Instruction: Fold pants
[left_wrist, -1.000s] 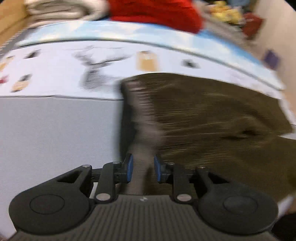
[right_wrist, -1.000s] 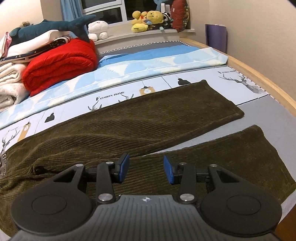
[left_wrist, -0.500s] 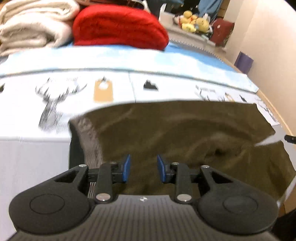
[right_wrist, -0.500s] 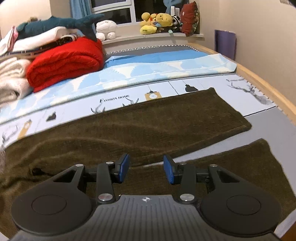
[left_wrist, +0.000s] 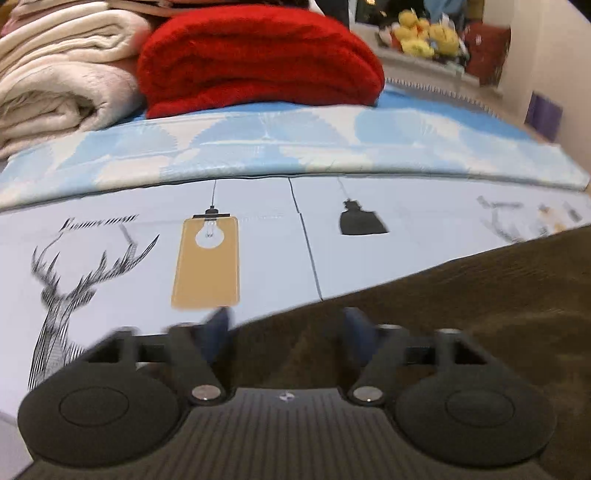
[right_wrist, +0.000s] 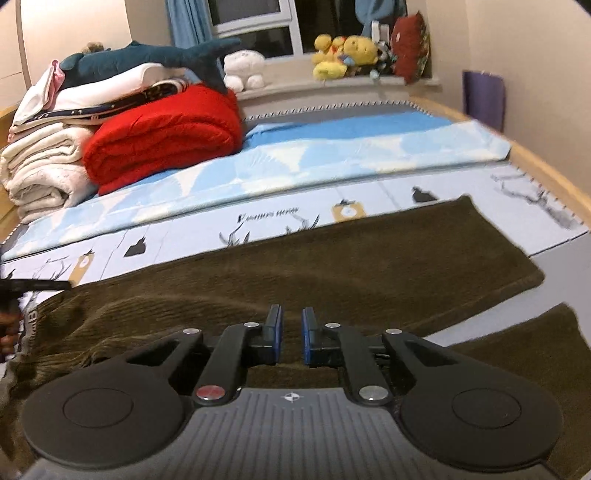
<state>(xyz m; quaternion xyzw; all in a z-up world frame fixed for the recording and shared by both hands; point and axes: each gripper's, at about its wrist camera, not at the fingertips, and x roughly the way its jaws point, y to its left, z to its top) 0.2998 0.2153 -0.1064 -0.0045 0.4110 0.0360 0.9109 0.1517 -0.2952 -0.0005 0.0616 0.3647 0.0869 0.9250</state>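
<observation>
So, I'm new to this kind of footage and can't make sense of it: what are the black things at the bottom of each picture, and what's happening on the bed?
A person holds a two-finger grabbing tool in each hand. Each carries a camera looking along its fingers, so the black shapes are the tools themselves. One picture is from the left tool, the other from the right tool. Brown corduroy pants lie spread on a printed bed sheet, with a folded red blanket behind. The left tool has just opened wide and holds nothing. The right tool has just been closing over the pants; whether it pinches cloth I cannot tell.
</observation>
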